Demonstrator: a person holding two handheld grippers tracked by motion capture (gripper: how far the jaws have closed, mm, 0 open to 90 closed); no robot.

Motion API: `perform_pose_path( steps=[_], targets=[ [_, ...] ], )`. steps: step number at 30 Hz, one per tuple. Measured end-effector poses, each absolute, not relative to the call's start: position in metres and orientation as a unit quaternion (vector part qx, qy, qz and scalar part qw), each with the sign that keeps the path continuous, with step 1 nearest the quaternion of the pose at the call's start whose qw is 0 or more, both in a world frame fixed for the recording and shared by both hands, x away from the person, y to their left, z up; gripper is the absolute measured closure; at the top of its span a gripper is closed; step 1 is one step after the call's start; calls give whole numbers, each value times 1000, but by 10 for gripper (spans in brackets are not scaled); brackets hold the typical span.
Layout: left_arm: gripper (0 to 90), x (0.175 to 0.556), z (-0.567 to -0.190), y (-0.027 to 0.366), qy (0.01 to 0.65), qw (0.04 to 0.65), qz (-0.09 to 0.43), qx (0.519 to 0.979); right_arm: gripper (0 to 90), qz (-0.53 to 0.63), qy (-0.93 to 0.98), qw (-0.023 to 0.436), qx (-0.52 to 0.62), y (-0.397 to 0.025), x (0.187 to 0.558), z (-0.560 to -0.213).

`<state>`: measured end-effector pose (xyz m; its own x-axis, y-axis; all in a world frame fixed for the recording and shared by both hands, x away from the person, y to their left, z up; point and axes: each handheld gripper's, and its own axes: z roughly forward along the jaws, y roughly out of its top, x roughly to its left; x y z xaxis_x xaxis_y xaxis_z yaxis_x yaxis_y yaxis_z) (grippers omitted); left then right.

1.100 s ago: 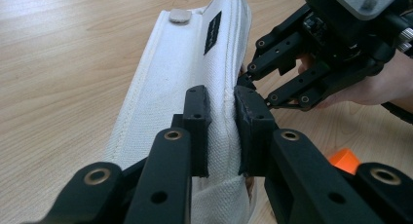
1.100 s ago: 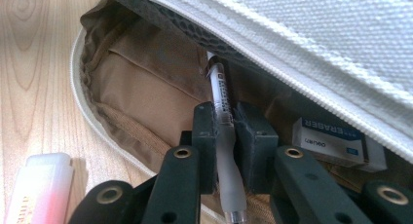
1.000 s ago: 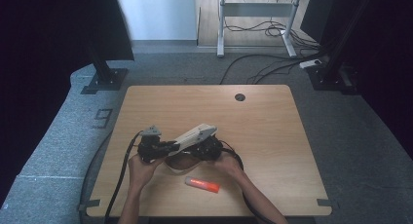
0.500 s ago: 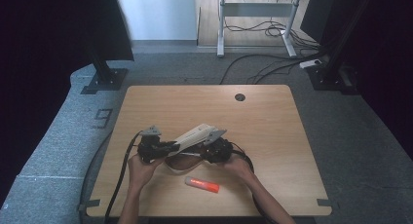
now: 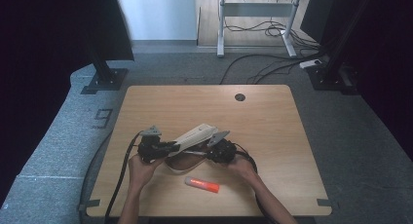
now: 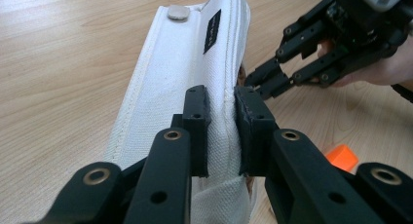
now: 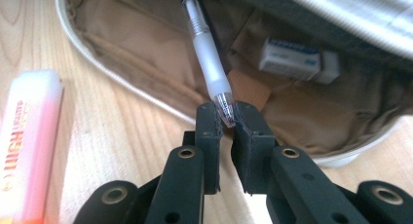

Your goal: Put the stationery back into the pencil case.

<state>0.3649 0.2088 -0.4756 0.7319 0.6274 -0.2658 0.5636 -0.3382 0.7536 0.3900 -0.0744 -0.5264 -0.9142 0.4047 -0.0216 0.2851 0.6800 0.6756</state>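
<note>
1. Pen [image 7: 210, 70]: a slim stick with a frosted, translucent barrel, judged light, rigid and somewhat slippery. Its clear tip end is the natural place to take hold, and a pinch there gives little purchase, so the far end is likely to swing. The pen lies half inside the pencil case [image 7: 302, 112], its upper end reaching back under the flap, its tip projecting over the case's front rim.

2. Right gripper [image 7: 228, 118]: the jaws are nearly closed, pinching the pen's tip between their ends, just outside the case's rim. In the high view the right gripper [image 5: 221, 151] sits at the right end of the case.

3. Pencil case [image 6: 195, 63]: white canvas, tan lining, judged soft and floppy; it will sag unless held open. The stitched flap edge offers the firmest grip.

4. Left gripper [image 6: 221, 129]: the jaws are closed on a fold of the case's white flap, lifting it off the table [image 5: 272, 112]. In the high view the left gripper [image 5: 168, 147] stands at the left end of the case [image 5: 195, 135].

5. Eraser [image 7: 297, 59]: a white block in a printed sleeve, lying deep inside the case, beyond the pen.

6. Highlighter [image 7: 27, 146]: orange-pink, lying on the table just outside the case's front rim, in the high view [image 5: 202, 185] nearer the person than the case.
</note>
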Motion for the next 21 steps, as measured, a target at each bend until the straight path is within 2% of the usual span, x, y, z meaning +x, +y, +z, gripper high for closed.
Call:
perform_pose_path(
  steps=[13, 21],
  targets=[
    [764, 365, -476, 208, 363, 445, 34, 818, 781, 356, 907, 96, 205, -68, 410, -519],
    [764, 365, -476, 209, 361, 445, 35, 819, 705, 362, 900, 100, 221, -74, 410, -518]
  ],
)
